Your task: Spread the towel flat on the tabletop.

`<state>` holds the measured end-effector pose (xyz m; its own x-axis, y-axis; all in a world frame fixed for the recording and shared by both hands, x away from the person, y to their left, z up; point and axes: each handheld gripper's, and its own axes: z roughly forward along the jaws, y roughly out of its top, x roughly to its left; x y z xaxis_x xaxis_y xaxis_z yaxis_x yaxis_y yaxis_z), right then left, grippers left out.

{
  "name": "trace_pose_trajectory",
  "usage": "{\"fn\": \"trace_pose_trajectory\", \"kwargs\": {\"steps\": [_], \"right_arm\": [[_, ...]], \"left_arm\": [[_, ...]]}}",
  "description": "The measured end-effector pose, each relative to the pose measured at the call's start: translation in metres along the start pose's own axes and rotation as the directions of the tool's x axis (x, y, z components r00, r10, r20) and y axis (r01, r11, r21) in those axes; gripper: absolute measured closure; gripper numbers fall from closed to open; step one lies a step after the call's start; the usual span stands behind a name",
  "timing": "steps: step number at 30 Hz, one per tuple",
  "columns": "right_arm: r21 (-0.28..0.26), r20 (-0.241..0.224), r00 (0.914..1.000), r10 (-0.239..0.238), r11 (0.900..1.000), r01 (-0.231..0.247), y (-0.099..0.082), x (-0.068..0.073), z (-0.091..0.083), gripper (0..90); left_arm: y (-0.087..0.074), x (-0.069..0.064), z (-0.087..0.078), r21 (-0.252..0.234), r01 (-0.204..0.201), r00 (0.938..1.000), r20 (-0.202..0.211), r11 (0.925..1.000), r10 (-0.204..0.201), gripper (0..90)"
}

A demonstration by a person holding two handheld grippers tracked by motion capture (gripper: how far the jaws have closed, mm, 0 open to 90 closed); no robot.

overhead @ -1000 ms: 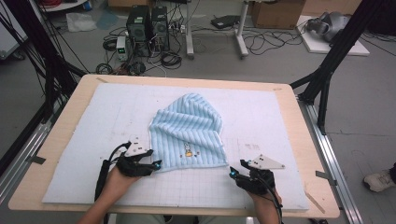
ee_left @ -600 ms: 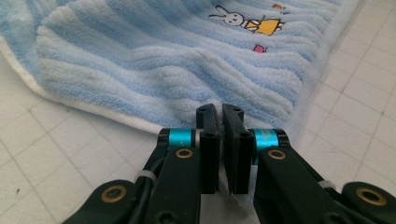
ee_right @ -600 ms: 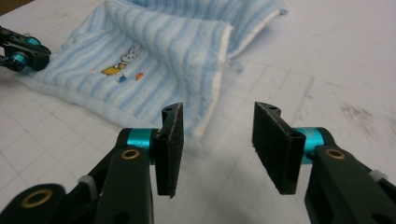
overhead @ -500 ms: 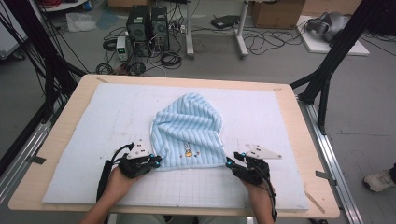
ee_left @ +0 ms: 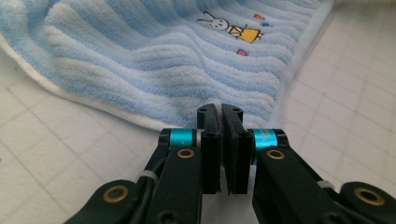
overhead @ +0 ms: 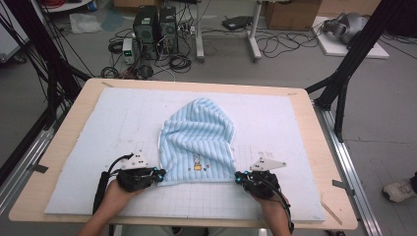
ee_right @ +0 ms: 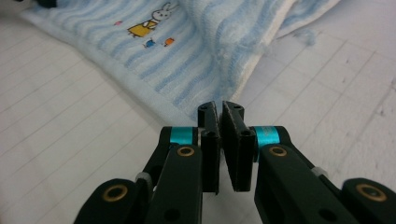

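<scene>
Towel lower centre, between grippers: left gripper and right gripper each clamped on near corner; long axis runs up-frame.

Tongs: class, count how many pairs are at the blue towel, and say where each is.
2. The left tongs are at the towel's near left corner; the right tongs are at its near right corner.

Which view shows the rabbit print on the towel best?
The right gripper view: the rabbit is sharp, with its yellow dress plain on the towel. The left gripper view has it smaller, near the top edge. The high view gives just a tiny yellow speck.
</scene>
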<state>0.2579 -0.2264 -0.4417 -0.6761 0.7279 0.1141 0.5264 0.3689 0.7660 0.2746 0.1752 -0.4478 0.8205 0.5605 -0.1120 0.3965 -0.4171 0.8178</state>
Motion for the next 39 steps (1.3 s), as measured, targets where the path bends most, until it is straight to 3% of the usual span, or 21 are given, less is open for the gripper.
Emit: {"fn": "trace_pose_trajectory", "kwargs": {"steps": [8,14,15,16,17,18,19,20,23,27,29,32,35,39], "right_arm": [[0.008,-0.041,0.9985,-0.036,0.9993,0.036,-0.013,0.020,-0.027,85.3],[0.015,-0.072,0.9963,-0.046,0.9988,0.047,-0.024,0.032,-0.045,85.0],[0.003,-0.070,0.9965,-0.046,0.9989,0.046,-0.026,0.034,-0.048,78.8],[-0.020,-0.048,0.9981,-0.037,0.9991,0.036,-0.027,0.034,-0.051,69.9],[-0.045,-0.032,0.9995,-0.008,0.9989,0.007,-0.027,0.032,-0.053,61.8],[-0.077,-0.014,0.9996,0.026,0.9967,-0.027,-0.026,0.028,-0.054,58.5],[-0.109,-0.001,0.9991,0.043,0.9931,-0.043,-0.025,0.024,-0.054,56.0],[-0.132,0.021,0.9977,0.064,0.9894,-0.061,-0.023,0.021,-0.054,50.1],[-0.177,0.073,0.9920,0.102,0.9803,-0.088,-0.018,0.013,-0.048,43.8],[-0.181,0.106,0.9888,0.105,0.9798,-0.084,-0.012,0.009,-0.037,44.1],[-0.183,0.101,0.9889,0.109,0.9791,-0.089,-0.008,0.006,-0.033,47.8],[-0.173,0.089,0.9898,0.111,0.9803,-0.095,-0.002,0.003,-0.023,52.2],[-0.125,0.077,0.9914,0.106,0.9875,-0.096,0.004,0.002,-0.008,56.2],[-0.045,0.109,0.9919,0.065,0.9972,-0.061,0.007,0.007,0.007,59.8]], "left_arm": [[-0.006,-0.016,-0.012,-0.012,-0.001,0.9975,0.071,0.9999,0.002,86.0],[-0.012,-0.025,-0.018,0.004,-0.001,0.9870,0.161,1.0000,0.000,85.9],[-0.013,-0.027,-0.018,-0.002,-0.019,0.9872,0.159,0.9998,0.019,85.6],[-0.013,-0.027,-0.017,-0.018,-0.027,0.9890,0.145,0.9995,0.030,83.8],[-0.011,-0.026,-0.016,-0.036,-0.010,0.9936,0.112,0.9993,0.014,74.8],[-0.009,-0.024,-0.016,-0.054,0.006,0.9972,0.075,0.9985,-0.002,60.4],[-0.007,-0.021,-0.016,-0.077,0.010,0.9986,0.052,0.9970,-0.007,53.2],[-0.006,-0.019,-0.016,-0.099,0.012,0.9994,0.032,0.9950,-0.009,51.8],[-0.001,-0.011,-0.018,-0.162,0.033,0.9986,-0.035,0.9862,-0.040,45.1],[0.004,0.001,-0.026,-0.219,0.058,0.9951,-0.065,0.9740,-0.074,44.1],[0.005,0.007,-0.028,-0.227,0.067,0.9925,-0.085,0.9715,-0.088,44.4],[0.009,0.016,-0.024,-0.218,0.072,0.9896,-0.107,0.9734,-0.097,44.5],[0.014,0.025,-0.015,-0.211,0.089,0.9859,-0.121,0.9735,-0.116,44.4],[0.016,0.027,0.001,-0.175,0.099,0.9852,-0.122,0.9796,-0.121,44.5]]}}
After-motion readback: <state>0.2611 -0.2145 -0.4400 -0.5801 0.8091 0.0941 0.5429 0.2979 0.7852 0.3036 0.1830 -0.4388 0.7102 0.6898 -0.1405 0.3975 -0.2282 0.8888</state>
